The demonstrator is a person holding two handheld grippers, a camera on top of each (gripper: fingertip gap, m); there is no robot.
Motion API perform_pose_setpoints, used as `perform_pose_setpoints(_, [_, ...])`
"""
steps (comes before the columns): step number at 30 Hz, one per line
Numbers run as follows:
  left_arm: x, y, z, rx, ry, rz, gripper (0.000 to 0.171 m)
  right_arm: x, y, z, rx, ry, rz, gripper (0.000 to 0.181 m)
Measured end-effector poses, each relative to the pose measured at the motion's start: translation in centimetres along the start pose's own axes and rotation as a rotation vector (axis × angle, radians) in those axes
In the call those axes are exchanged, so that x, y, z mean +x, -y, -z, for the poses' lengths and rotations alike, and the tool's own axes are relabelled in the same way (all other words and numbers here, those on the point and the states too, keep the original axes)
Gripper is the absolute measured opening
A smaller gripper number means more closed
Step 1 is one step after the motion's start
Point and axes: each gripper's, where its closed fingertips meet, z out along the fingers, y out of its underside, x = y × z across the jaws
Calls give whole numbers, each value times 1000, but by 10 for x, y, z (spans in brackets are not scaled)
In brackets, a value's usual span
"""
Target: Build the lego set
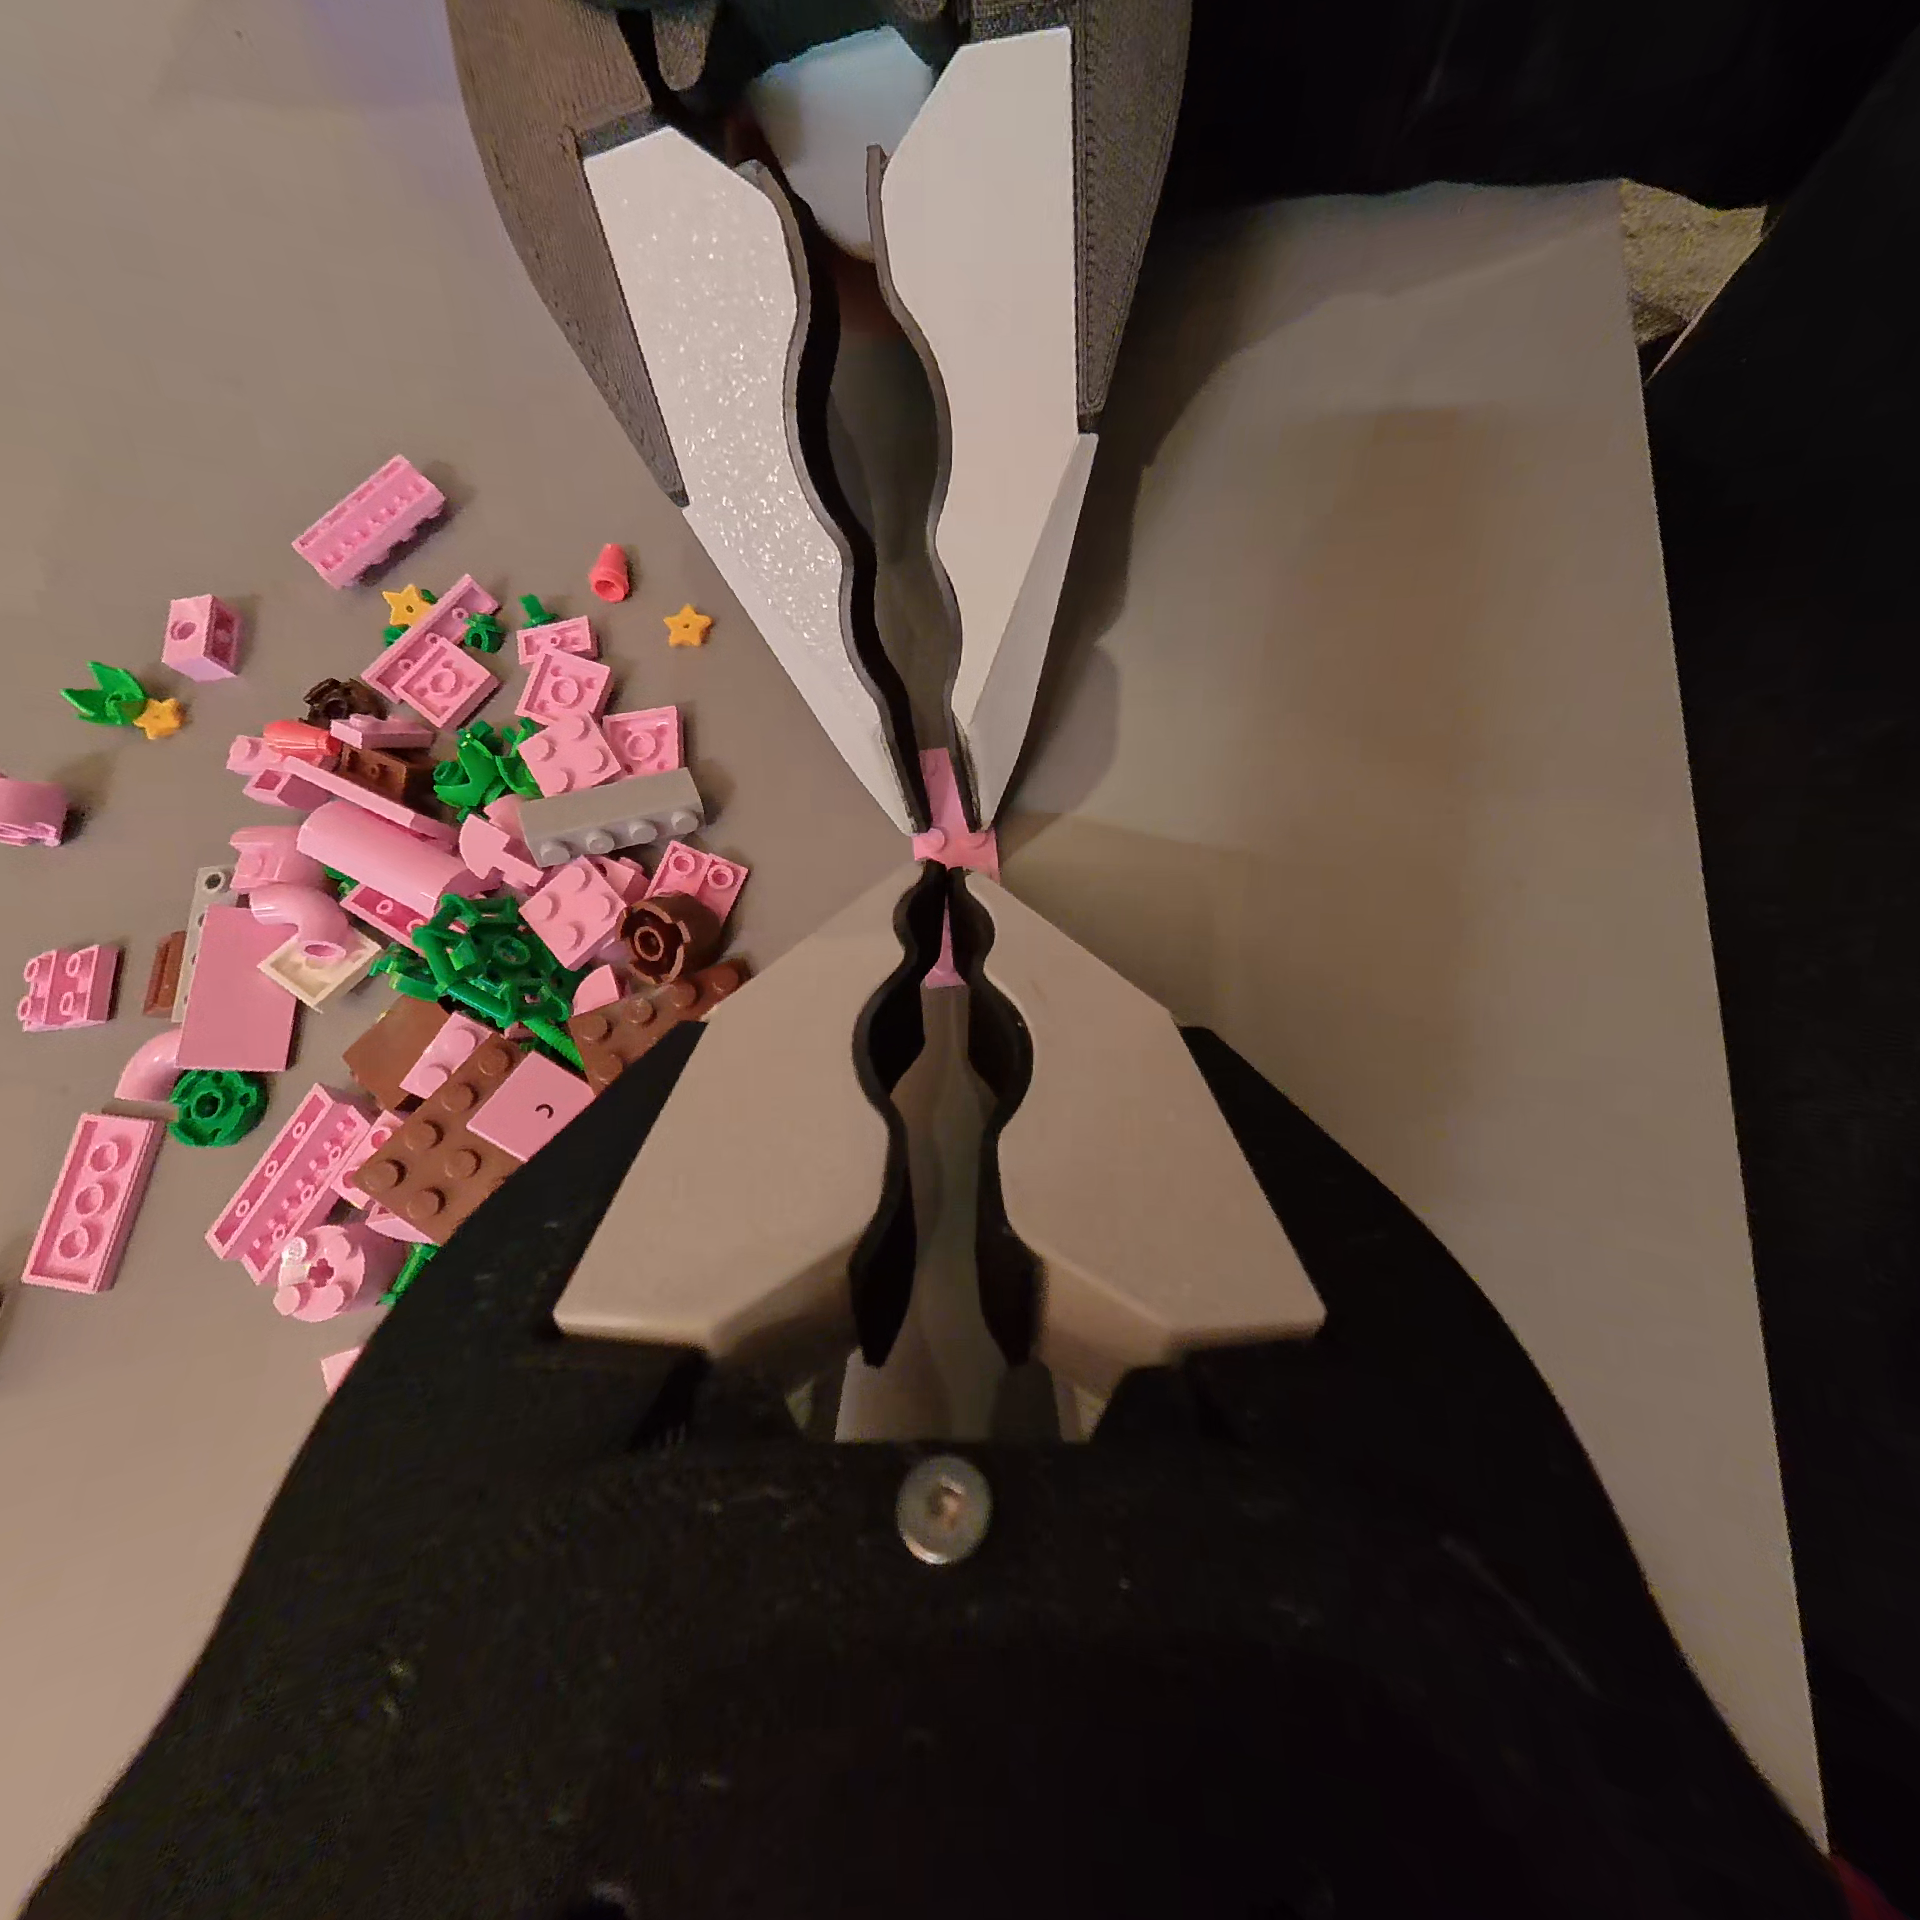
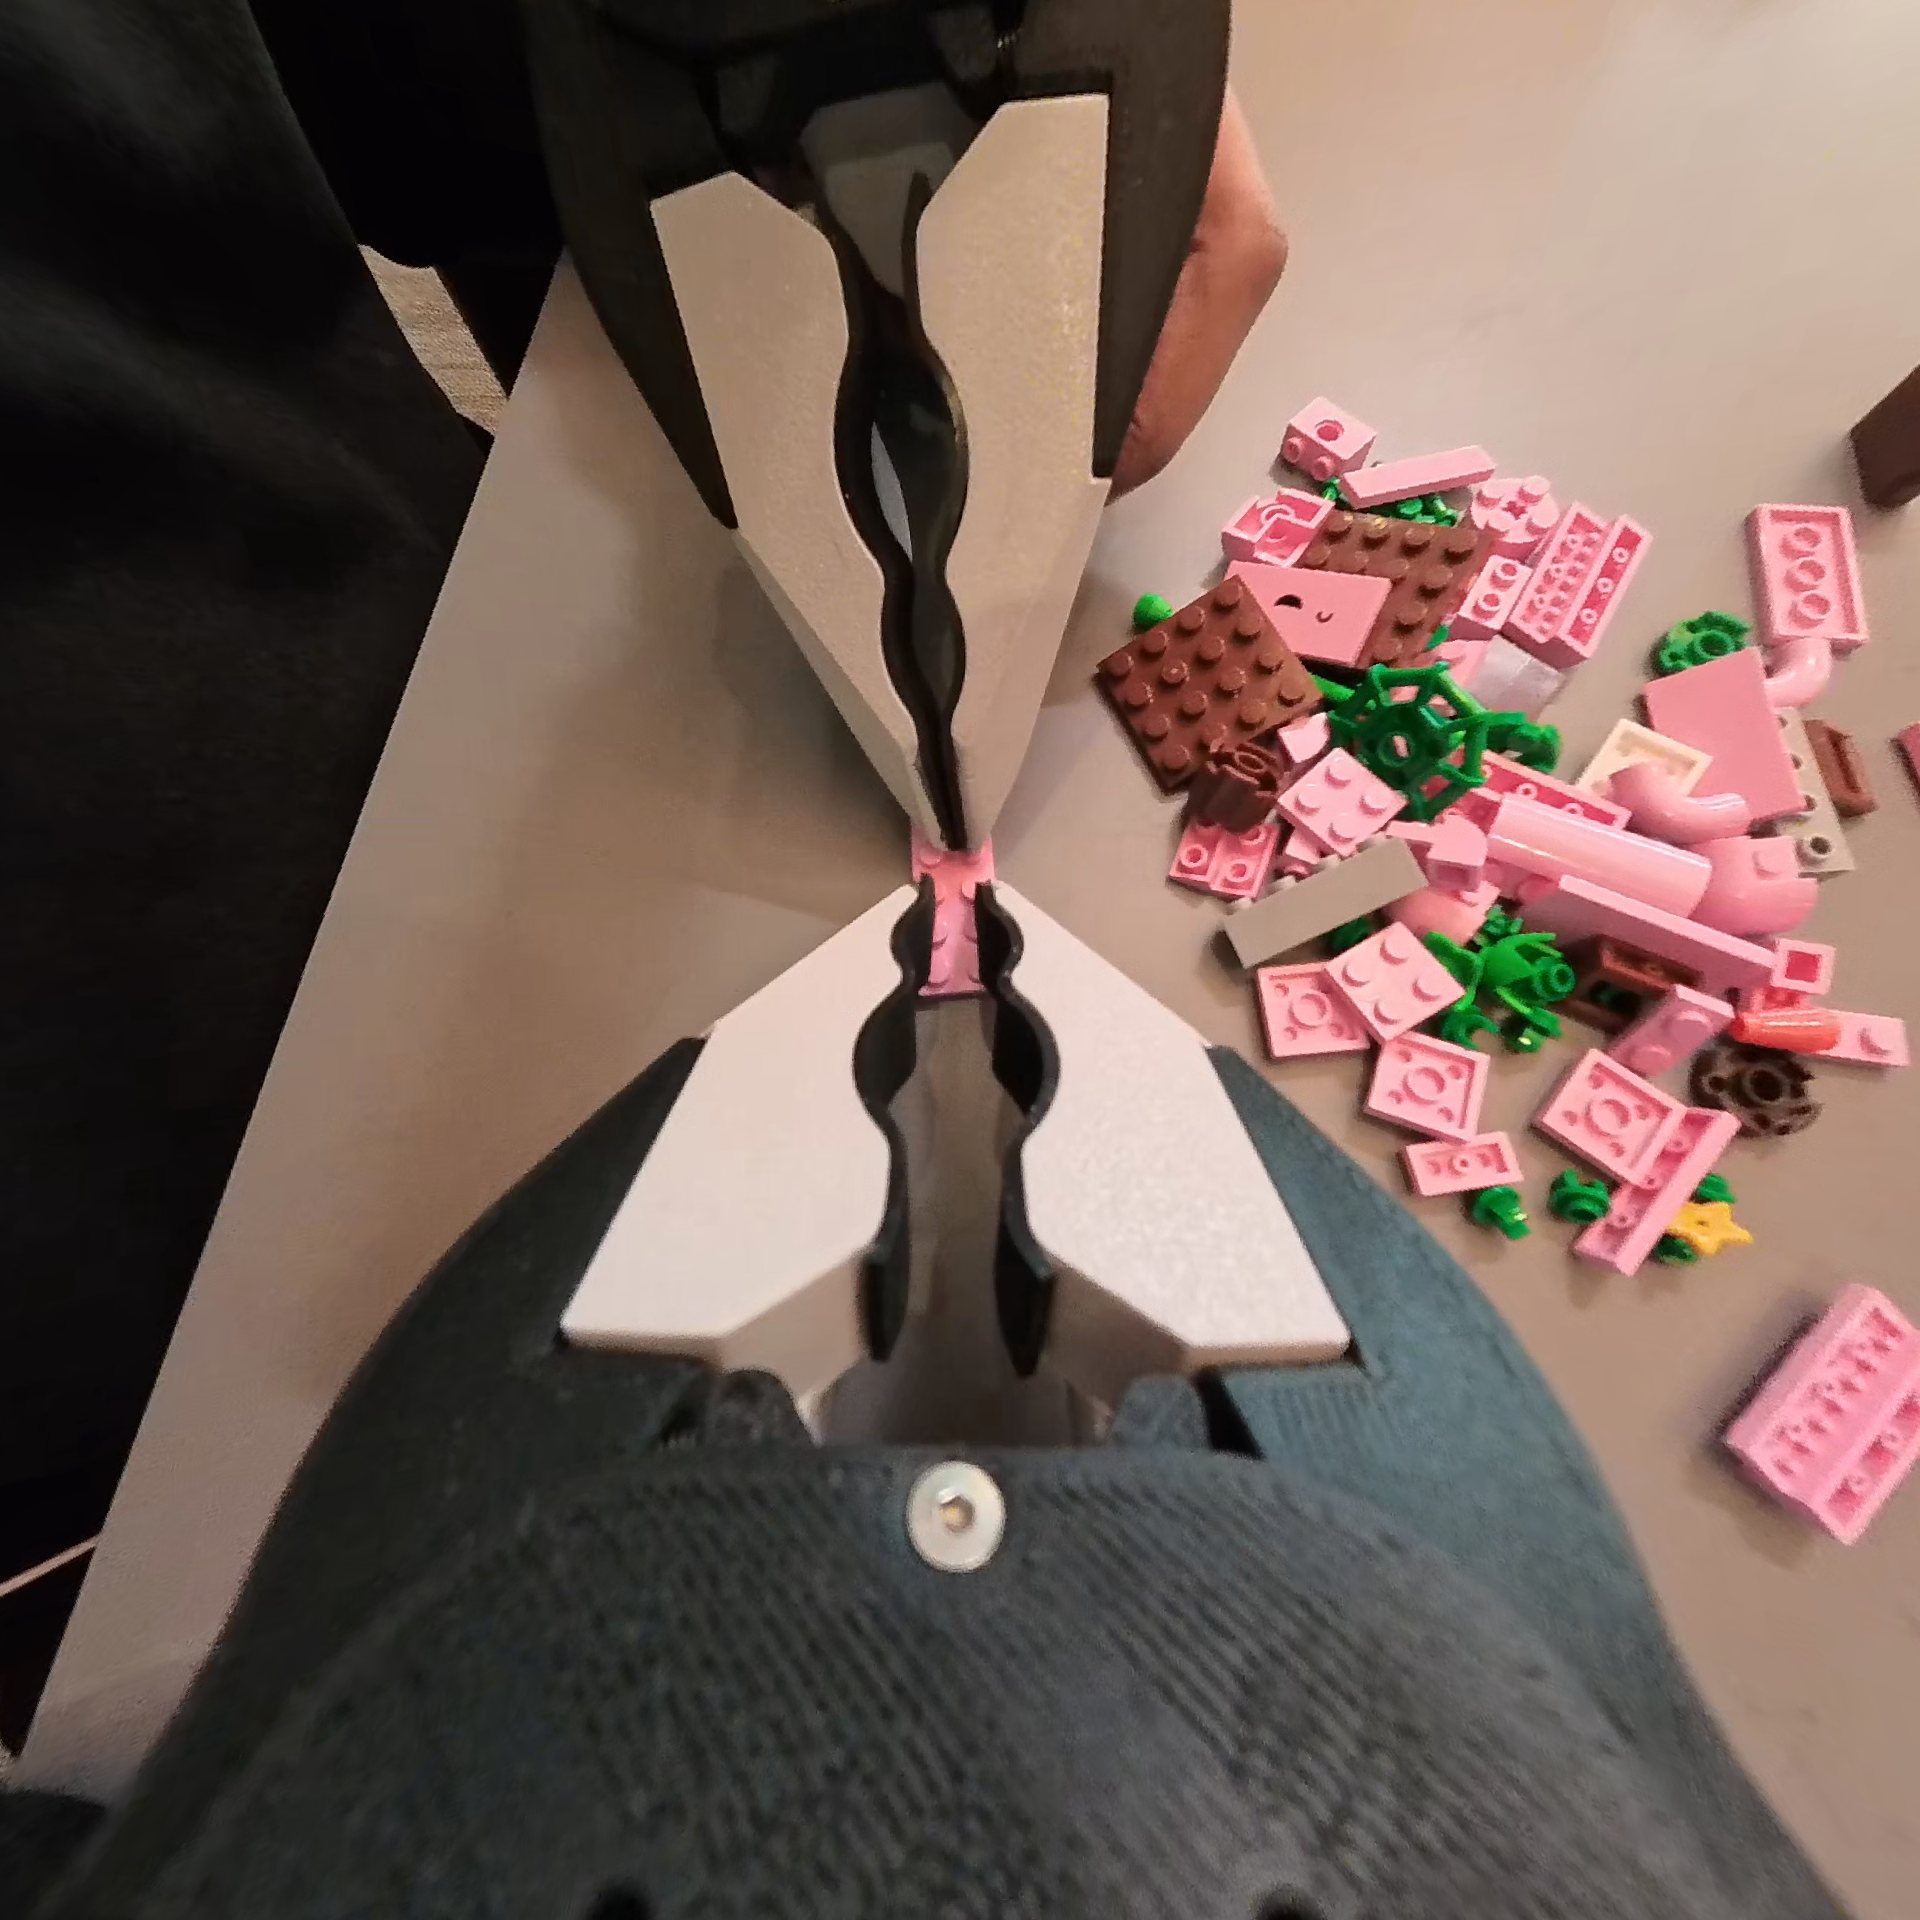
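Observation:
Both grippers meet tip to tip above the grey table (image 1: 1351, 623). My left gripper (image 1: 940, 883), black, comes from the bottom of the left wrist view and is shut on a small pink lego piece (image 1: 954, 844). My right gripper (image 1: 940, 805) comes from the top and is shut on another pink piece (image 1: 935, 777) that touches the first. In the right wrist view my right gripper (image 2: 951, 894) holds a studded pink plate (image 2: 954, 940). The left gripper (image 2: 951, 826) pinches the pink piece (image 2: 951, 862) against it from above.
A pile of loose bricks (image 1: 468, 914) lies on the table beside the grippers, also in the right wrist view (image 2: 1507, 831): pink plates, brown plates (image 2: 1205, 686), a green wheel-like piece (image 2: 1413, 743), a grey brick (image 2: 1320, 904). A long pink brick (image 2: 1839, 1423) lies apart. The table edge (image 1: 1652, 727) borders darkness. Less than 4 cm separates the two grippers' tips. The grey brick (image 2: 1320, 904) sits 6 cm or so from the ends of my right fingers. My left wrist view (image 1: 610, 797) looks at it from another angle.

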Motion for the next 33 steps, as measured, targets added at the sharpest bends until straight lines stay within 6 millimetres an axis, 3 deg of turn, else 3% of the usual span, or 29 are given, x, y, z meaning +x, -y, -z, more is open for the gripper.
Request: perform_pose_setpoints(33, [0, 0, 0, 1, -35, 37, 1, 3, -1, 0, -4, -2, -27, 11])
